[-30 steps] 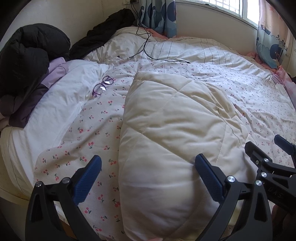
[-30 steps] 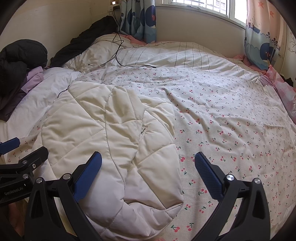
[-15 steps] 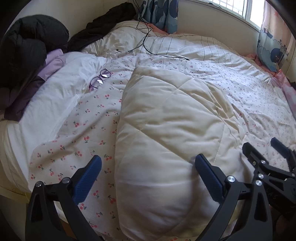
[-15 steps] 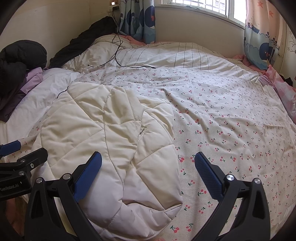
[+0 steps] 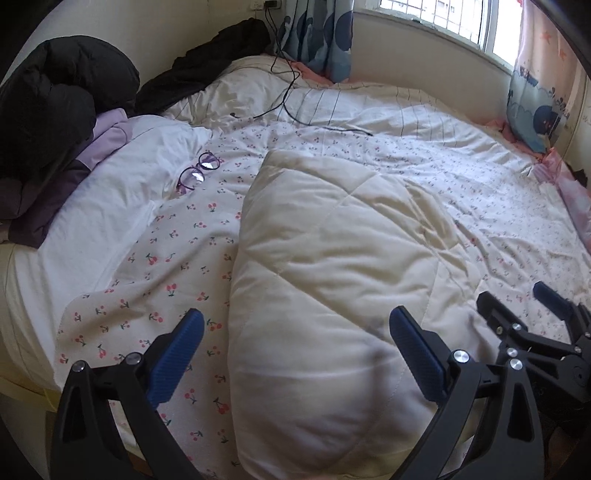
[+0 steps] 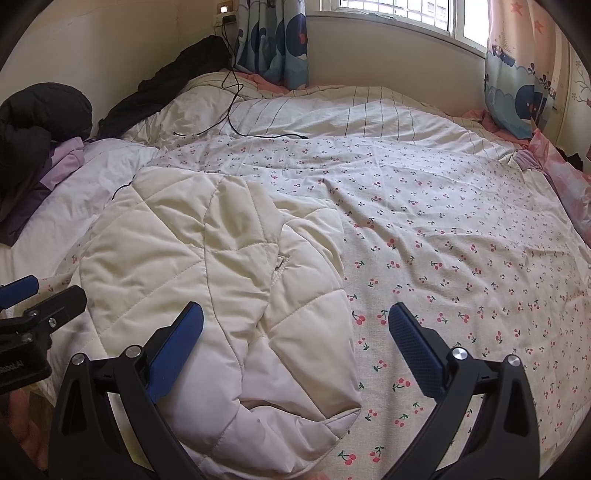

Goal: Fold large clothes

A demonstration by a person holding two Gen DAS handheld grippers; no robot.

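Jacket point(image 5: 332, 280), cream, quilted, folded on bedspread point(image 6: 443, 236); left tongs point(image 5: 295, 354) and right tongs point(image 6: 295, 343) spread wide, seemingly hovering over near edge.

A wide bed point(image 6: 461, 258) fills the room, spread with a cherry-print cover and, farther back, a striped white quilt point(image 6: 369, 114). Cream walls point(image 6: 110, 48) rise at left and far. Daylight enters through a far window point(image 6: 406, 11) flanked by blue cartoon curtains point(image 6: 273, 40). A wall socket point(image 6: 225, 7) feeds a black cable point(image 6: 231, 92) trailing onto the bedding.
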